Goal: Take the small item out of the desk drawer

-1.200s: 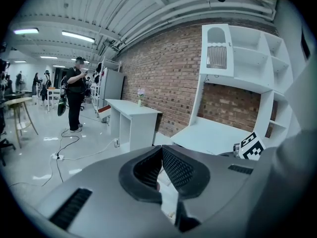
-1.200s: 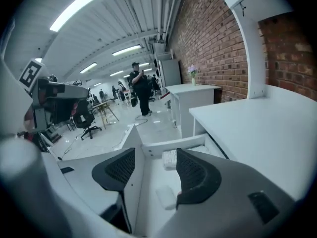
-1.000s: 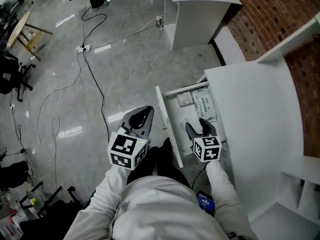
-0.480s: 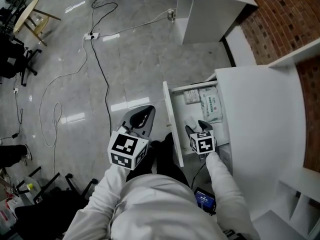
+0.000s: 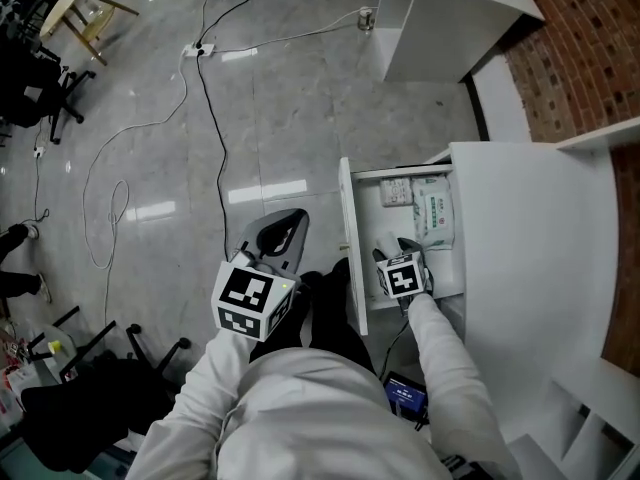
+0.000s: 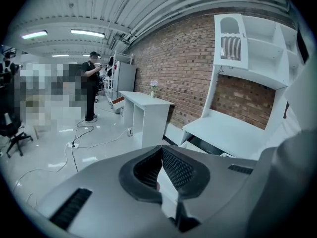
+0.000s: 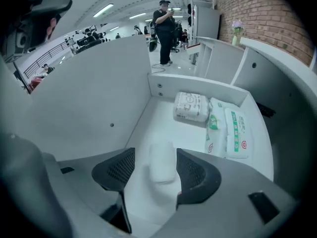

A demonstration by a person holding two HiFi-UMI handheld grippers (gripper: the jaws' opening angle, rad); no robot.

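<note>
1. Right gripper [image 7: 156, 156] has dropped lower into the desk drawer [image 7: 99, 98] than it was a second ago, and its jaws now stand wide on either side of the small item [image 7: 162, 163] instead of hanging above the drawer floor.
2. That puts the reach about finished, I judge; what remains is the squeeze and the lift out. No pad looks to be touching the item yet.
3. The small item is a white, rounded oblong lying flat on the drawer bottom near the front. It looks smooth and slightly soft, like a wrapped bar or pad, though I cannot tell which.
4. The gripper pads are dark with a fine mesh texture, set in smooth grey shells.
5. Behind the item, at the back of the drawer, lie a squarish printed tissue pack [image 7: 191, 106] and glossy soft-plastic wipe packets [image 7: 237, 133], just beside each other.
6. Drawer walls and desk top [image 5: 530, 228] are matt white board.
7. Left gripper [image 6: 160, 150] hangs over the polished grey floor [image 5: 270, 118], its jaws closed tip to tip on nothing.
</note>
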